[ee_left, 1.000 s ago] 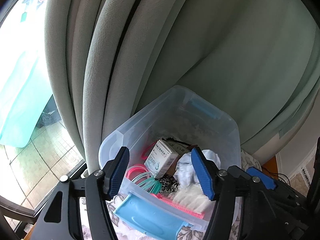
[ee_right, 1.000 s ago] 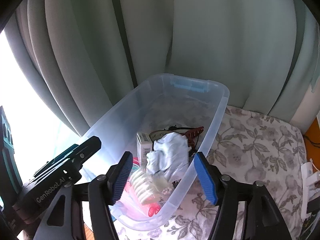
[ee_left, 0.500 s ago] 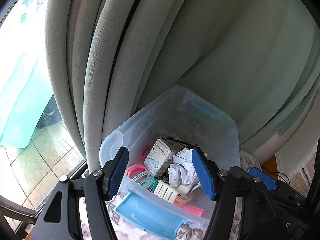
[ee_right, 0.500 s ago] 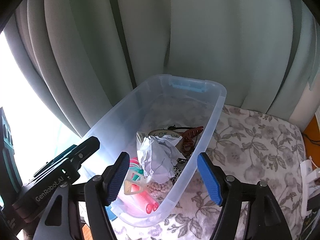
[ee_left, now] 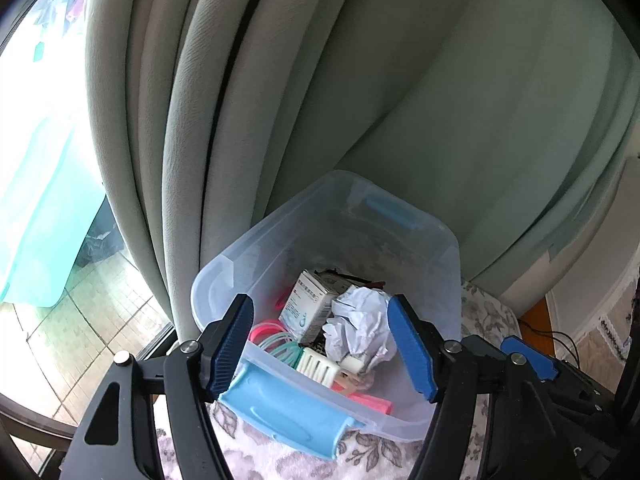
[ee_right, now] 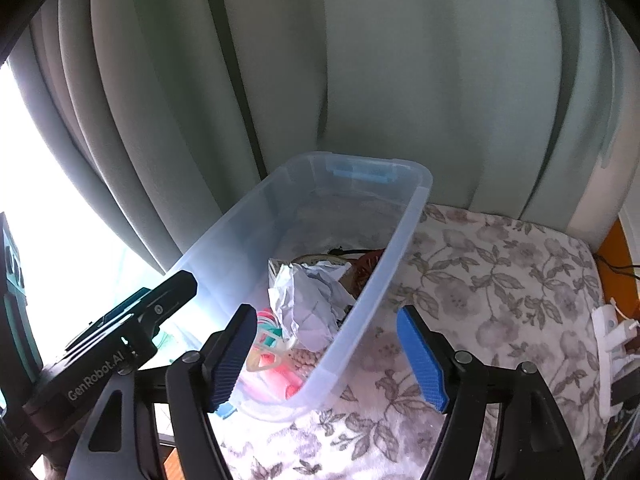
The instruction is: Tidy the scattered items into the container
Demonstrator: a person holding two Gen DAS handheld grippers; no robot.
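Note:
A clear plastic bin (ee_left: 448,264) with blue latches stands on a floral cloth; it also shows in the right wrist view (ee_right: 404,240). Inside lie a crumpled white paper ball (ee_left: 362,328) (ee_right: 308,304), a white medicine box (ee_left: 306,306), pink and teal rings (ee_left: 276,338), a white comb (ee_left: 320,366) and a dark red clip (ee_right: 366,266). My left gripper (ee_left: 324,352) is open and empty above the bin's near end. My right gripper (ee_right: 326,356) is open and empty over the bin's near right wall.
Grey-green curtains (ee_right: 360,80) hang right behind the bin. A bright window (ee_left: 40,160) is at the left. The floral cloth (ee_right: 500,280) stretches to the right of the bin. White cables and a plug (ee_right: 612,328) lie at the far right edge.
The paper ball has dropped from between the fingers into the bin and settled on the other items. The right gripper has opened wider and drifted right.

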